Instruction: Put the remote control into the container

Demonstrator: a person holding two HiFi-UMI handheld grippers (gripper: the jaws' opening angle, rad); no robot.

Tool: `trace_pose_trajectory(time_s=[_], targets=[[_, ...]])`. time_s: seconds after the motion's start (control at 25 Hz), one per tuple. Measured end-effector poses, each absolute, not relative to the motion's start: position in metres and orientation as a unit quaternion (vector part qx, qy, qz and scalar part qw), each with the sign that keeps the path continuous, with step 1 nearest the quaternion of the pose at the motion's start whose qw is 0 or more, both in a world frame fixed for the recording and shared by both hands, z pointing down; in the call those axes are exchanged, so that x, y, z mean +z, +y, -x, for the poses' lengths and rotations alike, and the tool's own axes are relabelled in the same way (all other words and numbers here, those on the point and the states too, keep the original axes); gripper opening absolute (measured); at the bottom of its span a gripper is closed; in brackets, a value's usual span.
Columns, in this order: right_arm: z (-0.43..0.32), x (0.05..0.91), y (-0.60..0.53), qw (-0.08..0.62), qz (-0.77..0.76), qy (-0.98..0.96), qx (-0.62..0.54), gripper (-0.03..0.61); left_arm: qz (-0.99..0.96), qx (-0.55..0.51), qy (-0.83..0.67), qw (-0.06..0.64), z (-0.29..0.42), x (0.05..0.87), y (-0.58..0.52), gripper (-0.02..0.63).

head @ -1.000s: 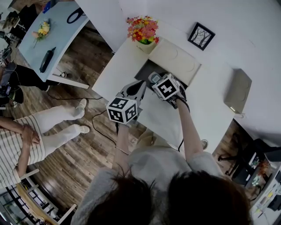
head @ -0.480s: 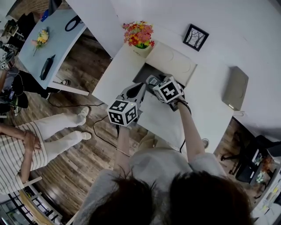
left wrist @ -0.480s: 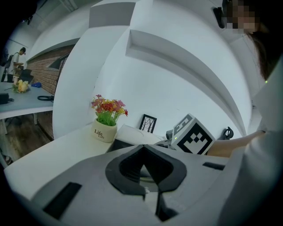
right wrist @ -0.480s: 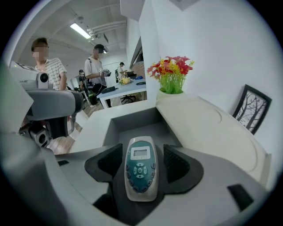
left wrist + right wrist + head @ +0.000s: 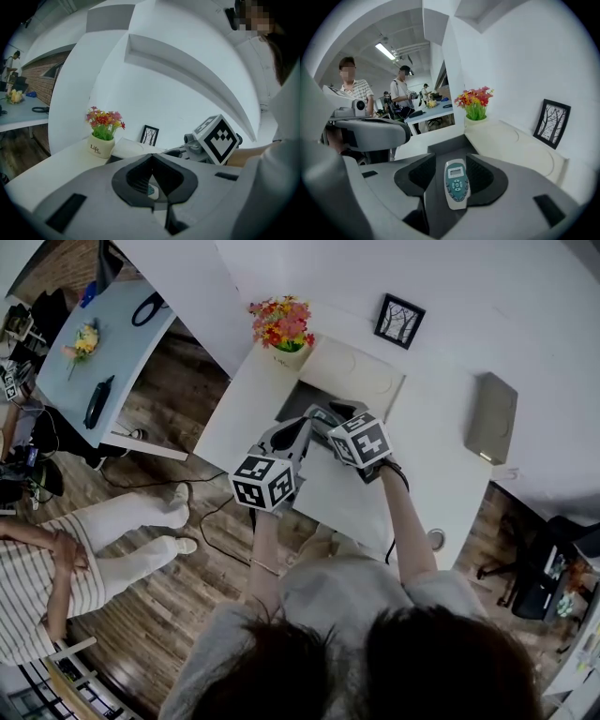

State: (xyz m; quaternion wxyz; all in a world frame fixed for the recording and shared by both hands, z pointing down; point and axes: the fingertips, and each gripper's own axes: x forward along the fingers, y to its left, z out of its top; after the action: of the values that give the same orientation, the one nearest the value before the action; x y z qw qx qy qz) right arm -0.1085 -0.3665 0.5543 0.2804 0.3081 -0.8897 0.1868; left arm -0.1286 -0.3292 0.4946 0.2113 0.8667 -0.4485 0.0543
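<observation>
The remote control point(image 5: 456, 183), white with a teal keypad, lies flat on the dark floor of the open container point(image 5: 446, 146) on the white table. My right gripper point(image 5: 451, 163) reaches into the container with the remote between its jaws. The jaws are closing, and a gap still shows beside the remote. In the head view the right gripper point(image 5: 330, 420) is over the container point(image 5: 298, 401), and the remote point(image 5: 323, 414) is just visible. My left gripper point(image 5: 300, 427) hovers at the container's near left edge. Its jaws point(image 5: 152, 157) are shut with nothing held.
The container's white lid point(image 5: 354, 381) lies open behind it. A flower pot point(image 5: 279, 326) stands at the back left, a framed picture point(image 5: 398, 321) at the back, and a grey box point(image 5: 492, 418) to the right. A seated person point(image 5: 56, 559) is left of the table.
The head view has shifted, so the table sits a little lower and further left. Both grippers stay at the container's near edge. The right gripper has edged slightly to the right.
</observation>
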Motion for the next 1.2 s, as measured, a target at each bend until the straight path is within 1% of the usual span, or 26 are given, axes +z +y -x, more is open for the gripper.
trace_pose_trajectory(time_s=[0.12,0.2,0.4,0.56,0.72,0.92,1.2], targets=[[0.103,0.538,-0.363,0.256,-0.325,-0.892,0.184,0.198,-0.871,0.053,-0.443,0.204,0.124,0.49,-0.327,0.003],[0.099,0.524,-0.36,0.236,-0.335,-0.894,0.18,0.175,-0.875,0.053,-0.438,0.199,0.121,0.486,-0.325,0.003],[0.089,0.484,-0.354,0.179,-0.361,-0.899,0.17,0.152,-0.886,0.051,-0.427,0.175,0.115,0.468,-0.322,0.003],[0.08,0.455,-0.346,0.148,-0.374,-0.904,0.148,0.091,-0.892,0.046,-0.419,0.161,0.11,0.456,-0.313,0.003],[0.07,0.429,-0.339,0.113,-0.384,-0.906,0.136,0.065,-0.9,0.043,-0.411,0.141,0.102,0.442,-0.308,0.003],[0.064,0.414,-0.331,0.087,-0.386,-0.91,0.124,0.014,-0.909,0.038,-0.398,0.122,0.09,0.425,-0.302,0.003],[0.06,0.394,-0.321,0.05,-0.377,-0.92,0.092,0.0,-0.914,0.02,-0.393,0.101,0.085,0.405,-0.295,0.003]])
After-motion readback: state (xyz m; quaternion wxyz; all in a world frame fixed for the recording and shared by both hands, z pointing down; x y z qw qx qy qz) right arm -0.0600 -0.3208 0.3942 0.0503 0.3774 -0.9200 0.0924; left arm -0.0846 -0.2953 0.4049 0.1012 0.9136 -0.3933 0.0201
